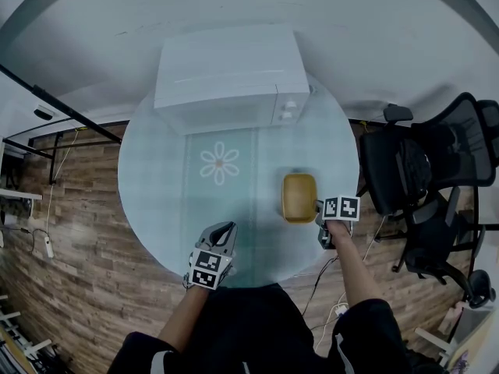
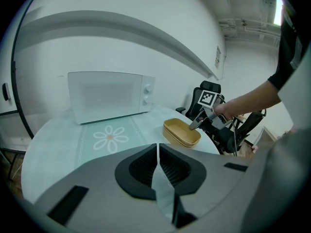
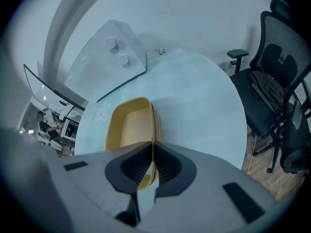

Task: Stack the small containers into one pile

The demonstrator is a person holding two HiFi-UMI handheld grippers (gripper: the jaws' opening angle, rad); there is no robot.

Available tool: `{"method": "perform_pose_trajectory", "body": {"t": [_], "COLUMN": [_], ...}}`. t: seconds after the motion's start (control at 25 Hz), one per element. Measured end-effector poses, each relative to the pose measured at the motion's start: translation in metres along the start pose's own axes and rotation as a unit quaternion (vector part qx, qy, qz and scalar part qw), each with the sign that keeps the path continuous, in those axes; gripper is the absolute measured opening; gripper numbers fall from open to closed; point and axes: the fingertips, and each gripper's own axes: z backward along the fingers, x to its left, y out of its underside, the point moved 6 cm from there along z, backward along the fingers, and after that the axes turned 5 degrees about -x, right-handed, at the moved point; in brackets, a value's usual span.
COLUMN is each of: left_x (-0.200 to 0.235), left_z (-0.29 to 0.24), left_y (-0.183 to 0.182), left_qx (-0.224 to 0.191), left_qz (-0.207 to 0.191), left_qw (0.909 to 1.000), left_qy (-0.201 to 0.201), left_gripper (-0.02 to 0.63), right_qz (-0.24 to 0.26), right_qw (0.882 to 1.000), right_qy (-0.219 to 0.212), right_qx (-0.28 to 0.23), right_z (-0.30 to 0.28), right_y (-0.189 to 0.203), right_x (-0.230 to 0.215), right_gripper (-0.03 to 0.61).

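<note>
- Two yellow containers [image 1: 299, 197] sit nested at the right of the desk [image 1: 156, 178].
- Right claw [image 3: 153, 144] pinches their near rim; best to release gently, keeping the pile square.
- Left claw [image 2: 158, 147] is clenched on nothing, near left.

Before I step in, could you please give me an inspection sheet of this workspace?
Surface: round pale table, with a flower mat at its middle.
Job's things: yellow containers, nested in one pile right of the mat.
Clutter: white microwave at the far edge.
Grippers: left gripper fingers together, empty, over the near edge; right gripper fingers shut on the containers' near rim.
Cables: power strip with thin cables on the floor.
Surroundings: wood floor; black office chairs at the right.
</note>
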Motion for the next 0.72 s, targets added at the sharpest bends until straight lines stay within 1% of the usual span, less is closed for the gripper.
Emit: {"method": "perform_pose_trajectory", "body": {"t": [0.28,0.56,0.72], "left_x": [-0.002,-0.0036,-0.0047], "left_z": [-0.0017,0.002,0.0057], "left_y": [0.0011,0.0012,0.0033], "left_qx": [0.001,0.002,0.003], "left_qz": [-0.002,-0.005,-0.005], "left_qw": [1.0,1.0,1.0], "left_qy": [0.005,0.004,0.0], "left_gripper": [0.025,0.025,0.025], "right_qz": [-0.004,-0.002,-0.008], "right_qw": [0.999,0.999,0.999], "right_qy": [-0.006,0.001,-0.003], "right_qx": [-0.035,-0.033,-0.039], "right_z": [0.0058,0.0021,0.0013], "right_y": [-0.0013,0.0035,0.0042], "right_x": [0.0003,0.0005,0.0005], "right_gripper": [0.034,0.034,0.034]}}
